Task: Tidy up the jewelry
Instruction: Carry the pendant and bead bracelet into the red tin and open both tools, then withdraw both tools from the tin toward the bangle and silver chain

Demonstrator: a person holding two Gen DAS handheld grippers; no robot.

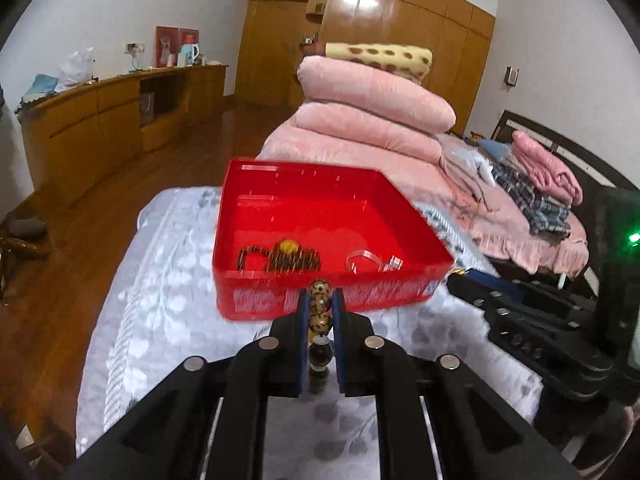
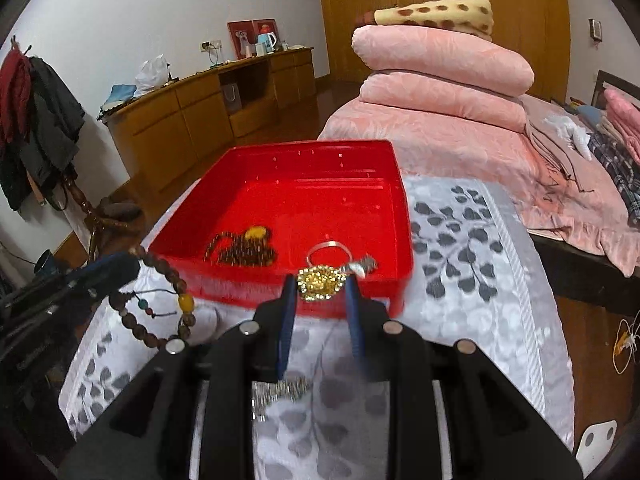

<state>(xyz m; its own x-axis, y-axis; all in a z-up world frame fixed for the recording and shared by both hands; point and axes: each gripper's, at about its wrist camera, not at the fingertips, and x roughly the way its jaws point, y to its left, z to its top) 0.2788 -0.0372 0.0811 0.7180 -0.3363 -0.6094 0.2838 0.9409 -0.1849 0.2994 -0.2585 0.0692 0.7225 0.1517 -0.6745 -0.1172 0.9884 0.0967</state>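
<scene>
Grippers both hold jewelry, ready to drop it in. The left gripper (image 1: 320, 300) pinches a brown bead bracelet (image 2: 160, 300) that hangs down. The right gripper (image 2: 320, 286) squeezes a gold ornament (image 2: 321, 283). Just ahead sits the red tray (image 2: 402, 216), with beads (image 2: 240, 250) and a silver ring (image 2: 329, 252) inside.

Plastic, beads, metal and cloth

We see a glossy red plastic tray (image 2: 402, 216), polished mottled beads (image 1: 320, 306), a glittering gold-metal brooch (image 2: 321, 283), matt leaf-print cloth (image 2: 472, 280), plush pink quilts (image 2: 444, 68), shiny wood floor (image 1: 60, 260).
</scene>
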